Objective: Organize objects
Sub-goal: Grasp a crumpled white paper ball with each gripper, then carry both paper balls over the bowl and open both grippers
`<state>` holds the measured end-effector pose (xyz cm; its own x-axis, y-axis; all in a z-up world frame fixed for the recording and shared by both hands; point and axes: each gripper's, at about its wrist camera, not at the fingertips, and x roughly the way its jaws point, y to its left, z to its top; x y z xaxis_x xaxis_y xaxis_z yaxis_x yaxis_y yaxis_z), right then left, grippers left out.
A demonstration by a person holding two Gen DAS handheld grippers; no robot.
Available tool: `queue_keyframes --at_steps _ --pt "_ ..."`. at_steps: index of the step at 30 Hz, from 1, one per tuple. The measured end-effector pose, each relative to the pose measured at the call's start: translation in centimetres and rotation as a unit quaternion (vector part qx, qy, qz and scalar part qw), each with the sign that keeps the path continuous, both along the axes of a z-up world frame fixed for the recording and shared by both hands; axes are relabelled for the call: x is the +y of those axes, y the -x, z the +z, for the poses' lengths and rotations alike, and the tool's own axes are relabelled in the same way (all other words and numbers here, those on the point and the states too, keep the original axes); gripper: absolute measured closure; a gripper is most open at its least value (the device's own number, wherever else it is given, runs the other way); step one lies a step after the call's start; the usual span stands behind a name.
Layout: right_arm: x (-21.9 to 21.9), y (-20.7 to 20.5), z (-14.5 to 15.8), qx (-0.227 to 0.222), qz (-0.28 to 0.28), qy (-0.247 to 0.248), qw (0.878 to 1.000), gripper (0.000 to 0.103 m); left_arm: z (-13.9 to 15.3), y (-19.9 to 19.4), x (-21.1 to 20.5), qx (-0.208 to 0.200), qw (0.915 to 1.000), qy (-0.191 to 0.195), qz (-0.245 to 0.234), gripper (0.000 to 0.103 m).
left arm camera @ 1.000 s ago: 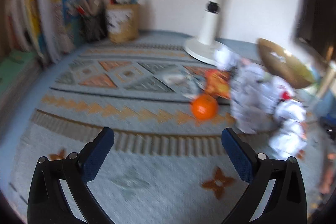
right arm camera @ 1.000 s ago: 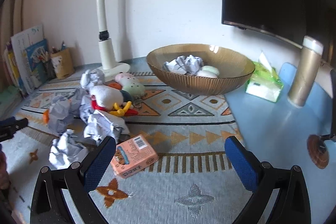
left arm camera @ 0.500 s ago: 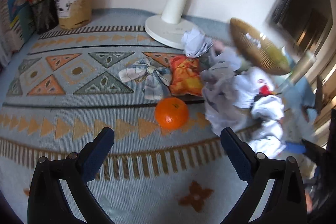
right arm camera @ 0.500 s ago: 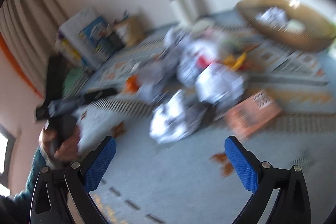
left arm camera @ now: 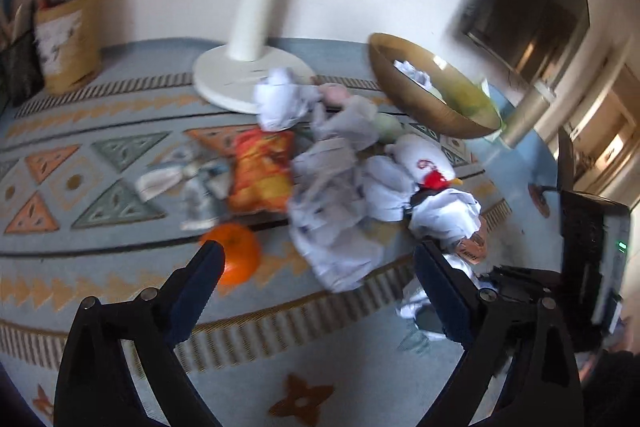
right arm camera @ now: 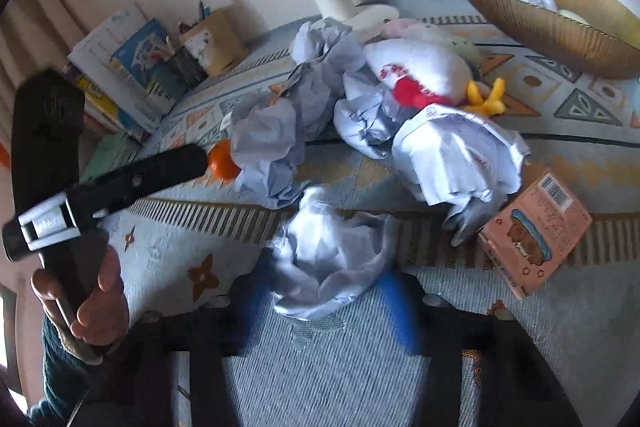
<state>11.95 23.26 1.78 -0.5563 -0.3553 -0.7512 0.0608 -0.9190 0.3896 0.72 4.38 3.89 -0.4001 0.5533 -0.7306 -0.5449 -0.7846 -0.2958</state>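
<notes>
A heap of crumpled white paper [left arm camera: 332,219], a white plush chicken [right arm camera: 420,71], an orange snack bag [left arm camera: 262,169] and an orange [left arm camera: 236,255] lie on the patterned mat. My left gripper [left arm camera: 316,287] is open, just short of the orange and the paper. My right gripper [right arm camera: 324,291] has its blue fingers closed around a crumpled paper ball [right arm camera: 328,259] at the near edge of the heap; the fingers are blurred. The left gripper also shows in the right wrist view [right arm camera: 188,159], held by a hand. A golden bowl [right arm camera: 552,23] holds paper at the back right.
A white lamp base [left arm camera: 248,79] stands behind the heap. A pink box [right arm camera: 536,231] lies right of the paper ball. Books [right arm camera: 124,67] and a pen holder [left arm camera: 66,39] stand at the far left. A plaid cloth [left arm camera: 188,183] lies by the snack bag.
My right gripper swung left and down to the heap and its fingers closed in on the paper ball. My left gripper moved forward and right, closer to the orange and paper.
</notes>
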Motion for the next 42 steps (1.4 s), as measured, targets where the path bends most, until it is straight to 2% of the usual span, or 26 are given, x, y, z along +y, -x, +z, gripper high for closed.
queue_keyframes --at_steps 2,3,4,5,6,7,8,10,12,15,18,22,25,29,32,34,35,36,37,38,40,42 --pt "0.6 -0.7 0.4 0.008 0.004 0.003 1.000 0.055 -0.3 0.0 1.8 0.005 0.9996 0.028 -0.002 0.009" --pt "0.9 -1.2 0.6 0.011 0.007 0.010 1.000 0.055 -0.5 0.0 3.0 0.010 0.9989 0.047 -0.003 0.014" --pt "1.5 -1.9 1.0 0.019 0.009 0.015 1.000 0.055 -0.8 0.2 3.7 0.011 0.9981 0.060 -0.004 0.025" --pt "1.9 -2.3 1.3 0.024 0.008 0.015 1.000 0.055 -1.3 0.4 4.6 0.007 0.9962 0.087 0.002 0.032" --pt "2.2 -2.7 1.6 0.031 0.006 0.013 0.999 0.055 -1.9 0.7 5.1 0.001 0.9940 0.110 0.008 0.053" --pt "3.0 -3.5 2.2 0.042 0.002 0.011 0.999 0.055 -2.5 1.0 5.6 -0.002 0.9911 0.133 0.015 0.056" --pt "3.6 -3.9 2.6 0.049 0.000 0.012 0.999 0.055 -2.5 0.8 5.6 0.005 0.9908 0.134 0.018 0.057" --pt "5.2 -4.8 3.3 0.065 -0.009 0.017 0.998 0.055 -1.6 -0.2 4.9 0.010 0.9945 0.103 0.015 0.063" --pt "7.2 -5.7 4.1 0.080 -0.025 0.019 0.996 0.055 -0.2 -1.1 4.3 0.012 0.9964 0.082 0.019 0.063" --pt "10.9 -7.0 6.1 0.111 -0.059 0.017 0.992 0.055 3.4 -3.1 4.2 0.051 0.9958 0.074 0.018 0.063" --pt "14.4 -7.7 7.9 0.129 -0.096 0.014 0.987 0.055 7.1 -3.5 5.2 0.069 0.9964 0.043 0.021 0.063" --pt "19.0 -7.4 10.9 0.149 -0.145 -0.012 0.978 0.055 10.5 -2.7 9.7 0.078 0.9969 -0.013 0.005 0.063" --pt "21.3 -6.0 13.7 0.164 -0.174 -0.025 0.971 0.055 12.4 -0.6 14.0 0.086 0.9959 -0.026 -0.005 0.063" --pt "23.1 -2.1 16.3 0.166 -0.209 -0.062 0.962 0.054 12.7 2.4 19.8 0.085 0.9955 -0.035 -0.023 0.061" --pt "24.7 1.8 15.3 0.127 -0.236 -0.074 0.961 0.053 11.3 4.2 23.2 0.077 0.9962 -0.022 -0.033 0.060" --pt "26.0 4.0 14.2 0.110 -0.247 -0.061 0.961 0.053 10.0 5.6 24.9 0.061 0.9970 -0.016 -0.043 0.052" --pt "26.6 4.7 13.9 0.110 -0.249 -0.058 0.961 0.050 9.5 6.2 25.4 0.054 0.9973 -0.013 -0.047 0.050" --pt "27.1 5.4 13.6 0.109 -0.250 -0.056 0.960 0.047 9.0 6.9 26.0 0.048 0.9976 -0.007 -0.048 0.043" --pt "27.6 5.9 13.5 0.108 -0.254 -0.059 0.959 0.039 8.8 7.1 26.3 0.047 0.9977 -0.004 -0.048 0.037" --pt "28.2 6.1 13.4 0.110 -0.262 -0.060 0.957 0.032 8.7 7.3 26.5 0.045 0.9978 -0.003 -0.048 0.036" --pt "28.9 5.7 13.4 0.118 -0.261 -0.049 0.957 0.028 8.6 7.4 26.2 0.036 0.9983 -0.009 -0.045 0.036" --pt "28.9 5.1 13.6 0.126 -0.255 -0.059 0.957 0.026 8.9 6.9 24.9 0.036 0.9981 -0.022 -0.044 0.036"
